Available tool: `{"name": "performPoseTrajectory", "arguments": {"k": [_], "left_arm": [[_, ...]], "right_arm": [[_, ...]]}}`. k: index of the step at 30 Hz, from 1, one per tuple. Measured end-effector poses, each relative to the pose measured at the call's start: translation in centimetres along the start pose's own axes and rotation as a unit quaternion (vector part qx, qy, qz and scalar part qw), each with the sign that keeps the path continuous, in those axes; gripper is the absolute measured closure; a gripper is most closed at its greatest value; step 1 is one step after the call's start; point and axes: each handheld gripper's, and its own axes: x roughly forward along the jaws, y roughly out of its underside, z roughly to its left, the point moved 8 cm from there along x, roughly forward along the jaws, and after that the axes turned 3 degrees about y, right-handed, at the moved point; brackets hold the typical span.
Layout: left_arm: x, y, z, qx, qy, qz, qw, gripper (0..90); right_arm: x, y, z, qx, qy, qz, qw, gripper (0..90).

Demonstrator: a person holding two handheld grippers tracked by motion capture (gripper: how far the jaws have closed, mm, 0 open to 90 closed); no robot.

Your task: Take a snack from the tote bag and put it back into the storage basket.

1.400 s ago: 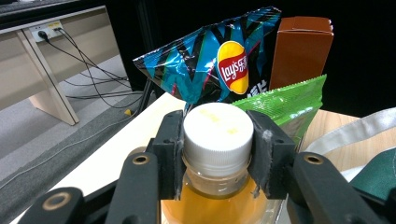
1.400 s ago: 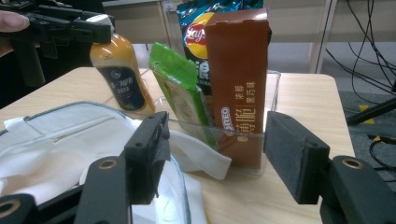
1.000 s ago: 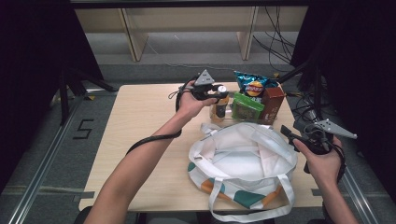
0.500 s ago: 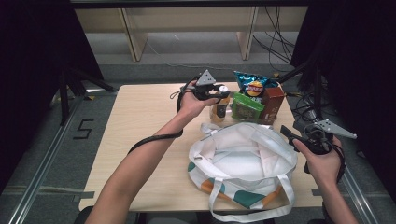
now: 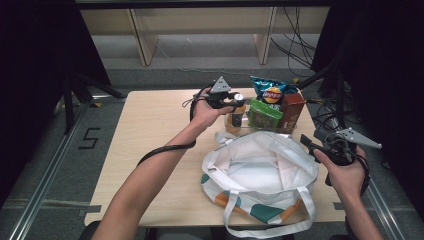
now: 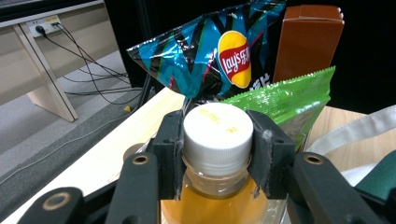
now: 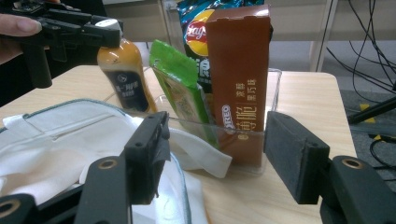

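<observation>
Bottle (image 6: 215,186) stands upright, long axis vertical, white cap (image 6: 218,132) up, amber liquid inside. It sits at the left end of a clear tray (image 7: 273,93) at the far right of the worktop (image 5: 150,125). Left gripper (image 5: 231,101) pinches the bottle at the cap, pads pressed on both sides. Right gripper (image 7: 215,149) is spread with nothing between its pads, held at the right edge of the worktop beside the bag (image 5: 260,180).

Tray contents, left to right in the high view: bottle, green pouch (image 5: 265,114), brown box (image 5: 291,110), all upright; blue chip bag (image 5: 270,91) stands behind them. White tote bag lies open near the front, just before the tray; interior looks empty, handles slack.

Worktop is pale wood. Grey floor, cables (image 5: 300,55) and wooden furniture legs (image 5: 142,37) behind; dark curtains on both sides
</observation>
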Motion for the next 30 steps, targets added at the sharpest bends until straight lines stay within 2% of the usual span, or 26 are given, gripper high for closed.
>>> {"name": "performPoseTrajectory", "arguments": {"k": [4,9,14,17,21,23,30], "left_arm": [[0.1,0.3,0.0,-0.002,0.0,0.001,1.0,58.7],[0.3,0.7,-0.1,-0.006,0.0,0.005,1.0,58.7],[0.5,1.4,-0.2,-0.007,0.0,0.013,0.9999,58.7],[0.5,1.4,-0.2,-0.011,-0.001,0.008,0.9999,58.6],[0.5,1.4,-0.1,-0.011,-0.002,0.009,0.9999,58.6],[0.4,1.5,0.0,-0.015,-0.003,0.009,0.9998,58.6],[0.3,1.6,0.3,-0.028,-0.008,0.008,0.9995,58.4]], "right_arm": [[0.0,0.0,-0.1,-0.008,0.0,-0.002,1.0,41.1],[0.0,0.1,0.0,0.0,-0.005,0.001,1.0,41.1],[0.0,0.0,0.0,0.001,0.0,0.001,1.0,41.1],[0.1,0.1,0.0,-0.003,-0.003,-0.001,1.0,41.1],[0.0,0.1,0.1,0.005,-0.001,0.003,1.0,41.1],[0.0,0.2,0.2,0.01,-0.002,0.005,0.9999,41.1],[0.1,0.2,0.1,0.005,0.0,0.003,1.0,41.1]]}}
